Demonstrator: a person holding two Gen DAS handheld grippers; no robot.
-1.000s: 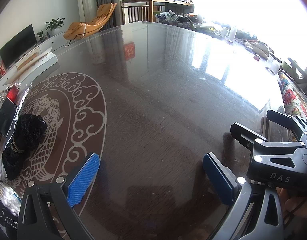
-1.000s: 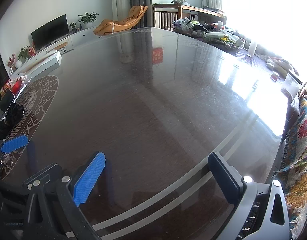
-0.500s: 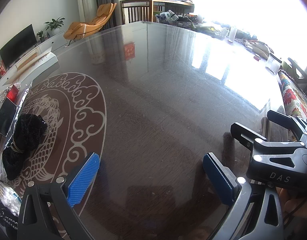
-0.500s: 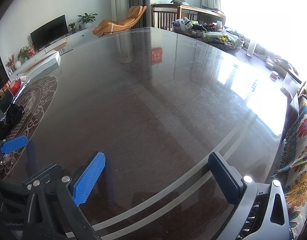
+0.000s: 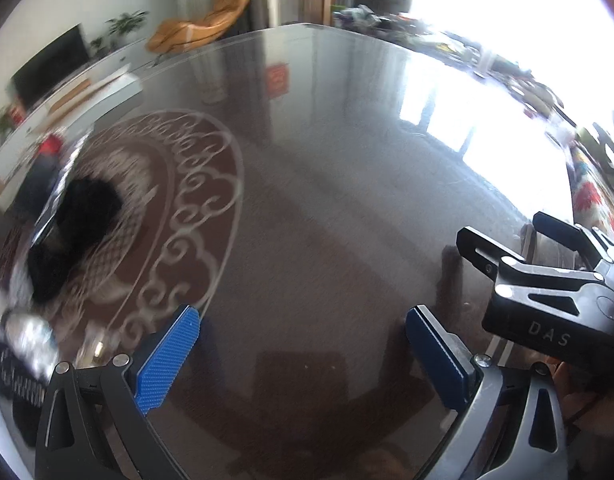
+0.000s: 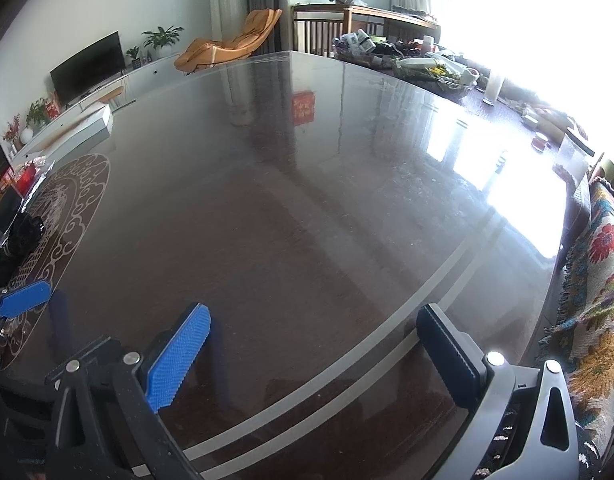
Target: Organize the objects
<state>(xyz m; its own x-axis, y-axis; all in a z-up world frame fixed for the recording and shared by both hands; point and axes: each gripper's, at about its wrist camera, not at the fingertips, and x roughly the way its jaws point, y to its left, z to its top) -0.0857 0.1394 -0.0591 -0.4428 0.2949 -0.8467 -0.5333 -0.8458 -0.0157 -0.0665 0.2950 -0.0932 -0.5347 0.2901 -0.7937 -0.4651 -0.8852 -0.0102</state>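
Glass table under us; left gripper and right gripper both spread apart, empty; black bundle at 9 o'clock.

A large table fills the room's middle. On its left part lies a round patterned inlay, and on that inlay rests a bundle of cloth. Along the table's far right edge sits a row of clutter. Behind the table stands a lounge chair; left of the chair, a television stands against the wall. A patterned throw lies just beside the table's right edge.
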